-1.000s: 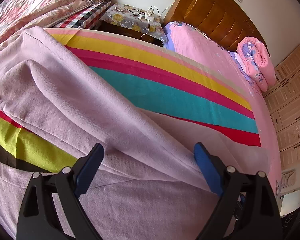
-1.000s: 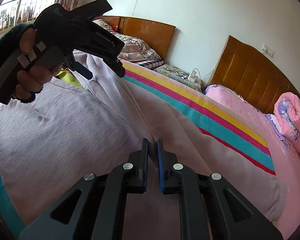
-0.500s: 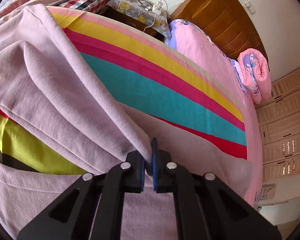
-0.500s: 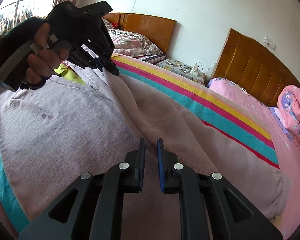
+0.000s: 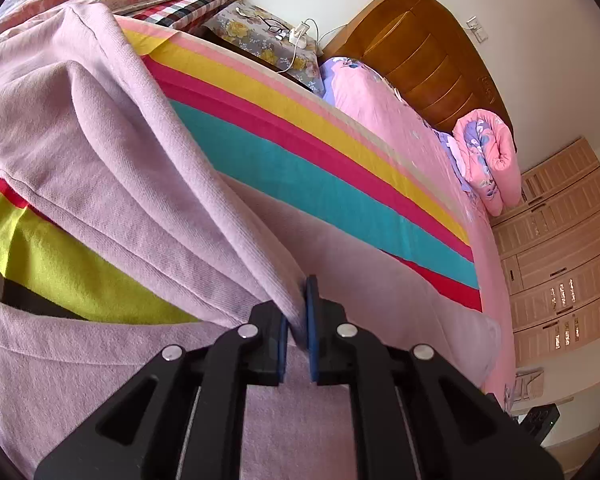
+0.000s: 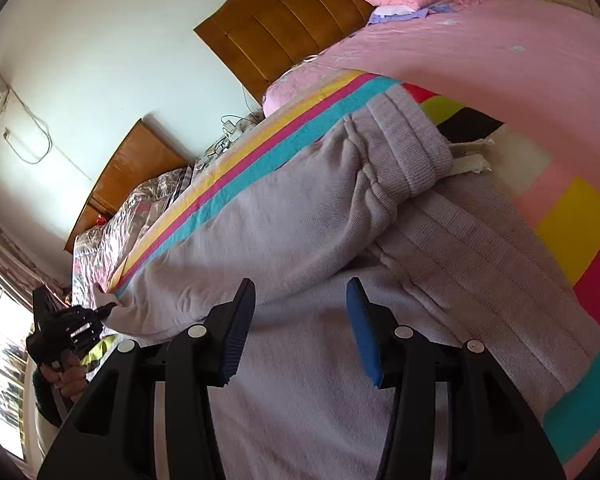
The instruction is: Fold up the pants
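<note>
Left gripper pinches pants leg; right gripper spread over pants, gripping nothing.

Lilac sweatpants lie on the striped bedspread of the bed, ribbed waistband with white drawstring at the far end in the right view. Left jaws pressed onto a lifted fold of leg fabric, raised off the bedspread. Right jaws wide apart just above the seat area. Rolled pink quilt sits on the neighbouring bed by the wooden headboard.

Lilac pants of matt, finely ribbed knit cloth; striped multicolour bedsheet of smooth woven cloth; brown headboard of glossy varnished wood.
</note>
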{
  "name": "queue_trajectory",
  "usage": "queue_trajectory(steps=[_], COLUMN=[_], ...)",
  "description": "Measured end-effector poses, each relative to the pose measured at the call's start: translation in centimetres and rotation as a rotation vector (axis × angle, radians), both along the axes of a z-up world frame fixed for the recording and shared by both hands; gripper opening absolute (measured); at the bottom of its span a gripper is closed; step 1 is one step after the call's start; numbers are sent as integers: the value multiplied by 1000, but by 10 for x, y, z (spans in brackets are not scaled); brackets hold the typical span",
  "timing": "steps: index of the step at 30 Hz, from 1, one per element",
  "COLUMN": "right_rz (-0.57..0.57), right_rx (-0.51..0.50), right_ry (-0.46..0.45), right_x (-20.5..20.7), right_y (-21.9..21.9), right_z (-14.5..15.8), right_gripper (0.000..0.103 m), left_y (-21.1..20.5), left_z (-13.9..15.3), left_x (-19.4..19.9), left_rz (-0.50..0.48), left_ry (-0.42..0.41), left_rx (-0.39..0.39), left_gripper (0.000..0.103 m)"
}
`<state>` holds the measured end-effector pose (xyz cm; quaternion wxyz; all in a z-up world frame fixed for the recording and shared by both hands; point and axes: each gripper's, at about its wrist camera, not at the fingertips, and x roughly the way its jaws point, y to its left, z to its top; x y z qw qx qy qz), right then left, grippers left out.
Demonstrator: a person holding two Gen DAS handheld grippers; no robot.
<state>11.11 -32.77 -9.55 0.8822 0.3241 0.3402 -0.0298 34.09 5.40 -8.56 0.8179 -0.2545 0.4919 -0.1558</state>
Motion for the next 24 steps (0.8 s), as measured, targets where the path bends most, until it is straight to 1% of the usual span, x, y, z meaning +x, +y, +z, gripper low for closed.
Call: queue_trajectory(steps=[1, 4, 6, 7, 8, 9, 10, 11, 13, 16, 18, 19, 21, 22, 24], right_rz=[-13, -59, -71, -69, -67, -67, -61, -56, -29, 22, 38, 46, 61, 68, 79], right_rx=[30, 54, 98, 103, 95, 92, 103, 102, 67, 20, 13, 17, 10, 17, 45], right_ry=[3, 16, 20, 27, 40, 49, 44, 29, 2, -53, -90, -112, -159, -188, -235], right_x=[5, 17, 23, 25, 27, 27, 27, 28, 32, 53, 66, 69, 59, 45, 6], right_y=[-6, -19, -26, -28, -30, -32, -34, -35, -37, -39, -42, -43, -42, -43, -42], right_z=[-3, -7, -10, -11, -12, -13, -13, -9, 9, 56, 85, 99, 118, 124, 123], right_gripper=[46, 44, 43, 39, 26, 19, 13, 10, 10, 9, 9, 9, 9, 9, 9], left_y=[1, 4, 6, 8, 9, 9, 11, 12, 14, 13, 10, 10, 9, 11, 14], left_z=[0, -2, -3, -4, -6, -5, -5, -1, 18, 63, 90, 104, 129, 139, 150], left_x=[1, 3, 3, 3, 3, 2, 1, -1, -3, 1, 1, -5, -32, -53, -106], left_rz=[0, 2, 5, 5, 2, 0, 1, 4, -6, -36, -63, -67, -84, -87, -111], left_ry=[2, 13, 18, 20, 20, 13, 8, -2, -48, -115, -140, -166, -236, -274, -357], left_rx=[-2, -15, -31, -37, -37, -39, -44, -47, -35, 24, 48, 56, 85, 91, 107], left_gripper=[10, 11, 11, 11, 10, 7, 5, 5, 5, 5, 5, 5, 5, 5, 5])
